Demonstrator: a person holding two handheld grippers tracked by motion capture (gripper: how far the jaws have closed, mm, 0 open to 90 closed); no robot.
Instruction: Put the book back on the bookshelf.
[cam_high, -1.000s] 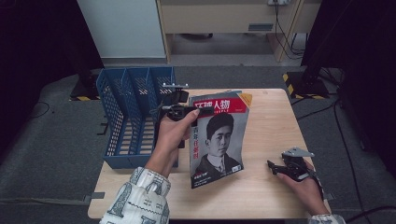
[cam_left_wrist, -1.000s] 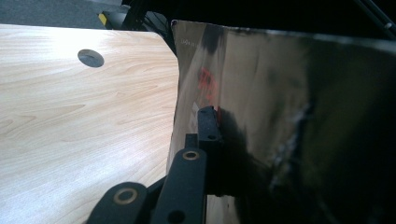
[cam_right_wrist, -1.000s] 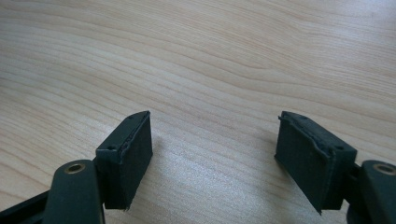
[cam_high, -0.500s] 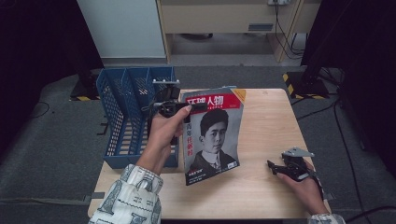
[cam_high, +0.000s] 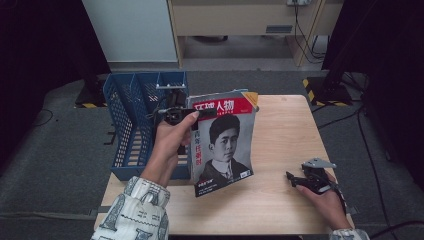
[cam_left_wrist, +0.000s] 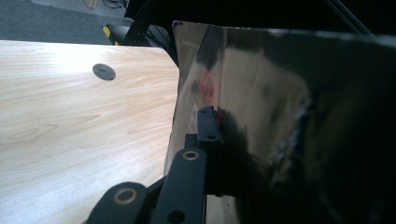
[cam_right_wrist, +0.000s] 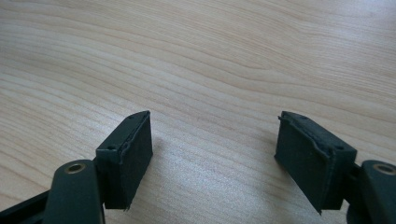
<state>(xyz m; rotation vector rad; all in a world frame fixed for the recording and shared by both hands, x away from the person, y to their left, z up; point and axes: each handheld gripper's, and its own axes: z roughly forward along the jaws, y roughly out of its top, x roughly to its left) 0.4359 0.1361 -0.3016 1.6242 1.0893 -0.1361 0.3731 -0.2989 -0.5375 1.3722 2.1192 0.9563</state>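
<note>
Wooden table (cam_high: 280, 200) sat mid-frame w/ a blue rack (cam_high: 131, 120) hanging off its left edge. Left gripper (cam_high: 196, 114) was clamped tight on the top edge of a magazine (cam_high: 225, 145), which was held up off the table, cover facing the cam, approx center of frame, just right of the rack. Right gripper (cam_high: 295, 178) rested on the table at lower right, jaws apart w/ nothing between them.

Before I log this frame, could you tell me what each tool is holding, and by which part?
The left tool is clamped on the magazine at its top left corner. The right tool stands open above the table, holding nothing.
</note>
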